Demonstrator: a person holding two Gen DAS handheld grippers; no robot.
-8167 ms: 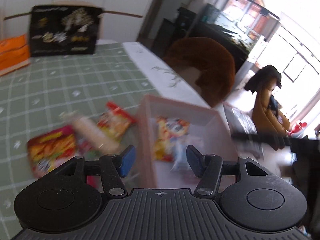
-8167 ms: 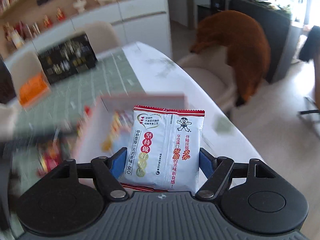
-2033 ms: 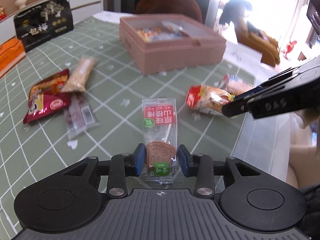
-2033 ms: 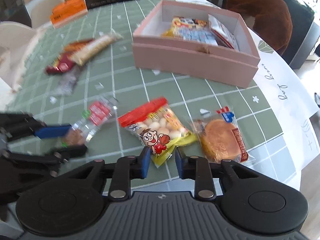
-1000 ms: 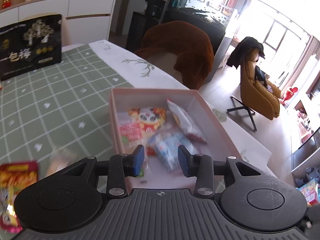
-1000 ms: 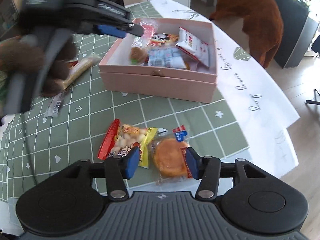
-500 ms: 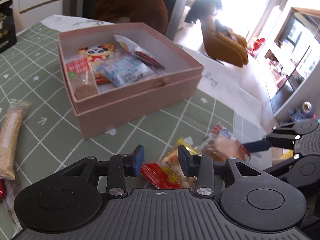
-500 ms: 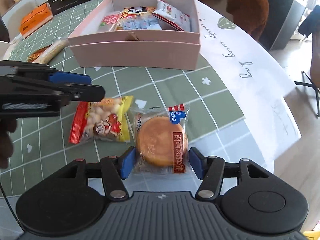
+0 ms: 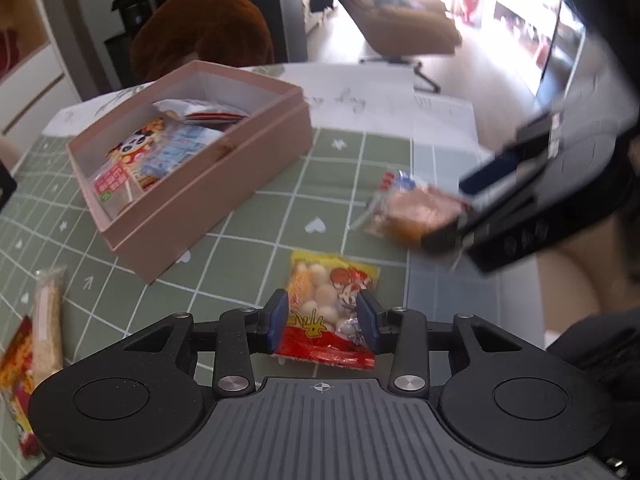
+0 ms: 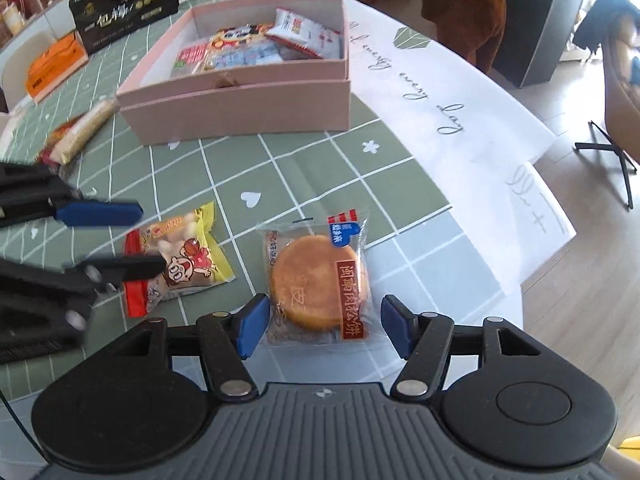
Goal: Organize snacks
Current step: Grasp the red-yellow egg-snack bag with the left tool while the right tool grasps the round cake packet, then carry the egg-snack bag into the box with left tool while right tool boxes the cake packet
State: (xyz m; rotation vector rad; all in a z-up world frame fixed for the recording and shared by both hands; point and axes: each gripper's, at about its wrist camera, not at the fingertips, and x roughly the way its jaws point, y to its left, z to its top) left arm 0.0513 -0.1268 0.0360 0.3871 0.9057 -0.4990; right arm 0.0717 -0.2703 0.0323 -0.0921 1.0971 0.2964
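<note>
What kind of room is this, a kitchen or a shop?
Probably a home's dining and living room: a table with a green checked tablecloth, a brown armchair by bright windows, and a white cabinet holding ornaments.

The scene is viewed from two fisheye cameras, each looking steeply down along the fingers of a hand-held gripper, close above the bench [image 9: 256, 216]. The pink box [image 9: 224, 184] is seen beyond and left in the left wrist view, and straight beyond in the right wrist view [image 10: 240, 100]. The box, both nearest snack packets and the opposite gripper are shared.
</note>
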